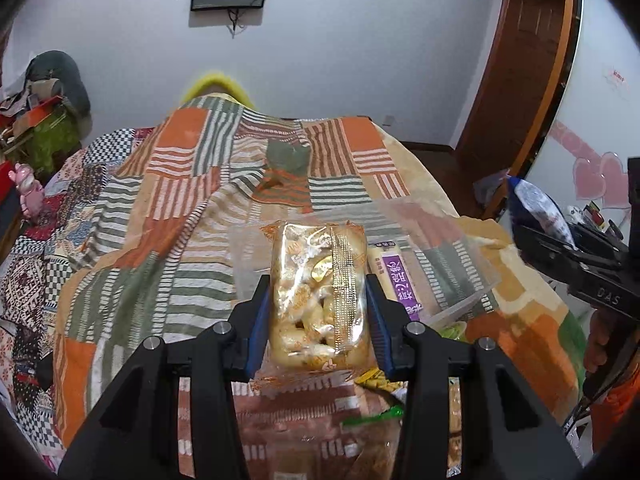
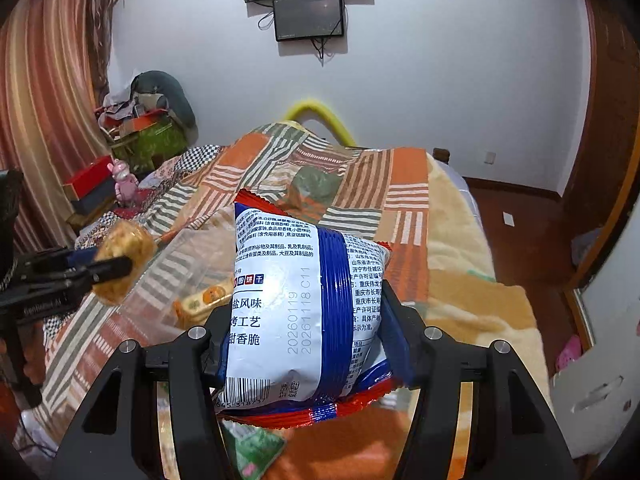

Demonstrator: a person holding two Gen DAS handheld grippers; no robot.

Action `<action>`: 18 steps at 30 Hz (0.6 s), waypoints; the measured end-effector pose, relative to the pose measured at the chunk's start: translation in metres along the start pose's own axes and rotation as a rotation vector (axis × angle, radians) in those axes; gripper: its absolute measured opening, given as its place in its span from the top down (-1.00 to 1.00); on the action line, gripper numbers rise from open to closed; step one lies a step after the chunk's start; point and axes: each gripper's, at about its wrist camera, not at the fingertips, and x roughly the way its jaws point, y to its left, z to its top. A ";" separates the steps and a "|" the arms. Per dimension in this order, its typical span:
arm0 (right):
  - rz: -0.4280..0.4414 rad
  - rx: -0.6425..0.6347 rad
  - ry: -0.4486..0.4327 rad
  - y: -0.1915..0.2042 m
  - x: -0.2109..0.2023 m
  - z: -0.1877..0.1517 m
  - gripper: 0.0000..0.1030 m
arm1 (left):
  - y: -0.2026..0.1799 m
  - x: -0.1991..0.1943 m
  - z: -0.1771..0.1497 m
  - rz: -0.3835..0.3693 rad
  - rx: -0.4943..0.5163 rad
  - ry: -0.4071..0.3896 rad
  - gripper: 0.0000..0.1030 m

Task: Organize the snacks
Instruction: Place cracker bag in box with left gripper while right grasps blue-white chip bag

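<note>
My left gripper is shut on a clear bag of small golden buns and holds it above the bed; the bag also shows in the right wrist view. My right gripper is shut on a white, blue and red biscuit bag, held above the bed; it also shows at the right of the left wrist view. A clear plastic box lies on the blanket below, with a purple-labelled packet in it. In the right wrist view the box holds a yellow snack packet.
A patchwork blanket covers the bed. More wrapped snacks lie on it close under the left gripper. A cluttered side table stands at the far left by a curtain. A screen hangs on the wall; a wooden door frame is at right.
</note>
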 end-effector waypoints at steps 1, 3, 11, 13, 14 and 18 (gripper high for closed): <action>-0.001 0.001 0.007 0.001 0.007 0.001 -0.08 | -0.001 0.004 -0.001 -0.004 0.001 0.006 0.15; -0.002 0.000 0.019 0.002 0.016 0.000 -0.08 | -0.005 0.015 0.000 -0.015 0.005 0.023 0.15; -0.012 -0.004 0.091 0.007 0.056 -0.006 -0.08 | -0.021 0.052 -0.005 -0.037 0.048 0.086 0.15; -0.005 -0.016 0.103 0.010 0.061 -0.008 -0.08 | -0.024 0.059 -0.006 -0.034 0.062 0.094 0.15; -0.003 -0.019 0.107 0.011 0.062 -0.008 -0.08 | -0.025 0.062 -0.006 -0.035 0.067 0.099 0.15; -0.007 -0.016 0.121 0.008 0.068 -0.011 -0.13 | -0.027 0.072 -0.007 -0.043 0.068 0.126 0.15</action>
